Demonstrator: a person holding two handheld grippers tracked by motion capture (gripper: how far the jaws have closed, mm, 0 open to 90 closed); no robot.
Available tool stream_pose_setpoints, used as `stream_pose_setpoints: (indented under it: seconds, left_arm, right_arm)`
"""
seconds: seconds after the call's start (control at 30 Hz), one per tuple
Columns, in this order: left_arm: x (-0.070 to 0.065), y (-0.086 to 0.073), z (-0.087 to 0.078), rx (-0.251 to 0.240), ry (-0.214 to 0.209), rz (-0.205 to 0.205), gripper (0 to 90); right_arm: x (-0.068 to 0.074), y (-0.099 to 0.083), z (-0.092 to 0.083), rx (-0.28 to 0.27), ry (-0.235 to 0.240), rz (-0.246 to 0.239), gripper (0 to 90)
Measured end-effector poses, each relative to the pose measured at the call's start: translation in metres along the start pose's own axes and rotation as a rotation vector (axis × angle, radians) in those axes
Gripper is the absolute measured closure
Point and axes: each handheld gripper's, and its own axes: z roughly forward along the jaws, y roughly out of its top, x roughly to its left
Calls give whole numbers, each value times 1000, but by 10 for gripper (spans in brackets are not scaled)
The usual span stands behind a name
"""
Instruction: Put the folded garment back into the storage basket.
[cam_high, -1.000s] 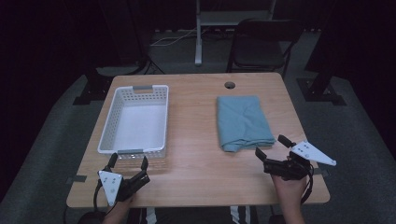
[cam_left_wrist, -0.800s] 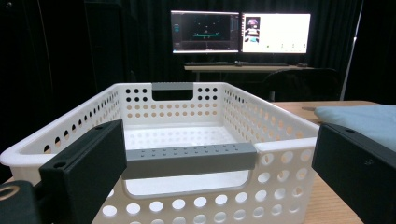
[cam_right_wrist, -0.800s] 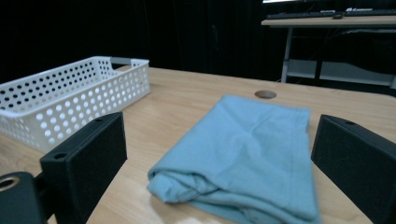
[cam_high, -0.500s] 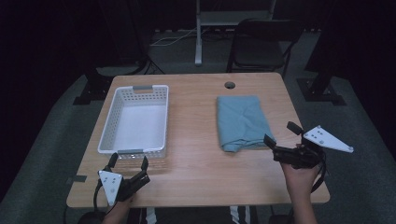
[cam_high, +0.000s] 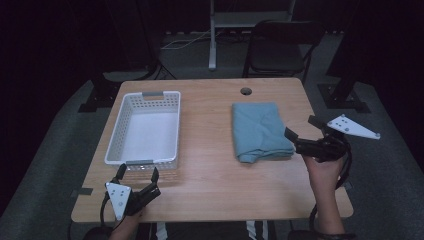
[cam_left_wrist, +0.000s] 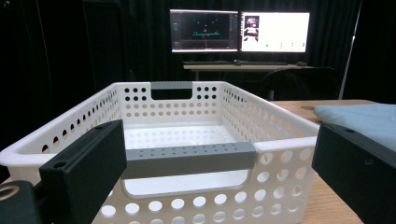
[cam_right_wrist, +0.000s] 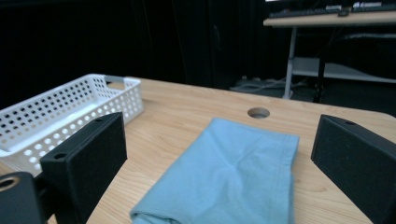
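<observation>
**R gripper lining up on folded cloth, basket waiting empty**

R gripper (cam_high: 299, 134) is hovering just off the right near corner of the folded blue cloth (cam_high: 259, 131), jaws spread wide and holding nothing. It's pointing leftward across the table (cam_high: 210, 175), so the cloth edge is sitting right in front of the gap; prob. angled that way to slide a jaw under the fold while the other comes down on top. In the right gripper view the cloth (cam_right_wrist: 229, 177) is lying centred between the two black jaws, low in frame, near folded edge closest to the camera. Not touching yet, as far as I can tell.

The cloth is lying flat on the right half of the table, folded into a neat rectangle, just below the cable hole (cam_high: 245, 91). It's well apart from the white basket (cam_high: 120, 131), which is sitting on the left half with its long side running away from the person.

L gripper (cam_high: 136, 176) is parked at the near left table edge, just in front of the basket's near wall, jaws also wide apart, gripping nothing. In the left gripper view the grey handle (cam_left_wrist: 189, 158) is sitting between the jaws, but behind them, no contact. Looks like it's idling there to steady the basket or receive later.

Basket interior is empty, so judging the cloth is meant to go in it. Grasp step is just beginning.
</observation>
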Motion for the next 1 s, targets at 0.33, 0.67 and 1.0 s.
stream_pose_setpoints:
  seconds: [0.33, 0.67, 1.0]
  left_arm:
    - [0, 0, 0, 2, -1, -2, 44]
    - [0, 0, 0, 1, -2, -3, 44]
    - [0, 0, 0, 0, -4, -2, 44]
  right_arm:
    - [-18, 4, 29, 72, -46, 34, 37]
    - [-49, -18, 70, 224, -63, 105, 37]
    - [-65, -24, 91, 300, -72, 153, 44]
